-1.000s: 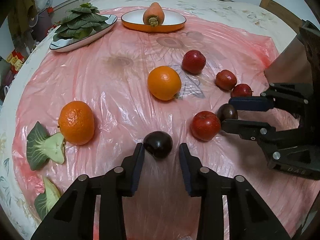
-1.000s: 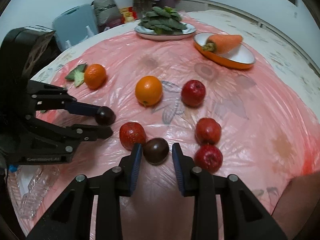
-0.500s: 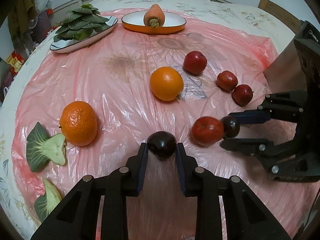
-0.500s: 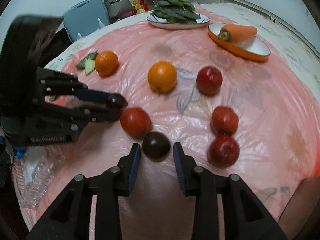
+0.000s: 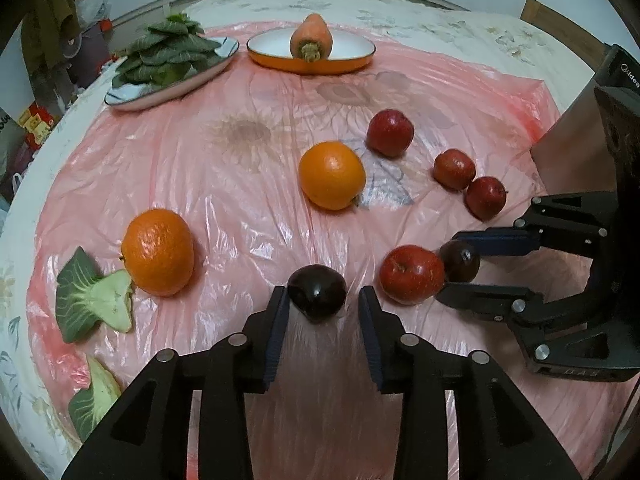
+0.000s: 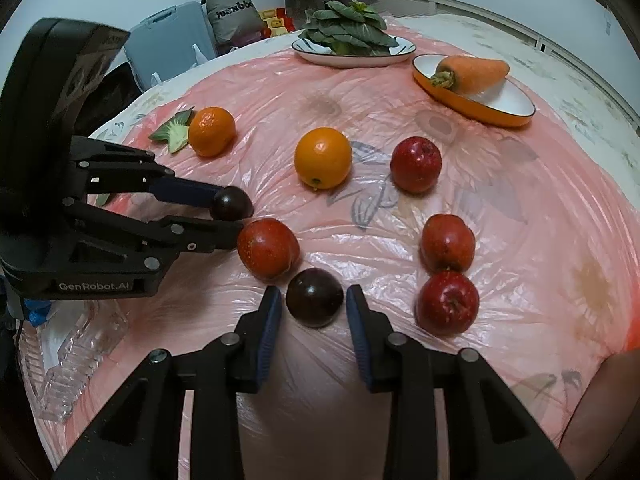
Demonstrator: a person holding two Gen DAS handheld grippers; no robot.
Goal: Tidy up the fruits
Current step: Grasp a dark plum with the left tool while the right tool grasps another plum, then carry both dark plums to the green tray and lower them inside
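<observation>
Two dark plums (image 5: 317, 298) (image 6: 315, 297) sit between slightly parted jaws, the left gripper (image 5: 322, 304) just opening, the right gripper (image 6: 310, 303) loose; either could roll into the near red apple (image 5: 412, 274).

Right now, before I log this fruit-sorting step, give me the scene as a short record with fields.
left tongs: open, jaws just been opening, dark fruit between them on the pink sheet
right tongs: open, jaws just been opening, second dark fruit between them
red apples: four, loose on the sheet
oranges: two, apart
carrot: in orange dish
greens: on plate
</observation>
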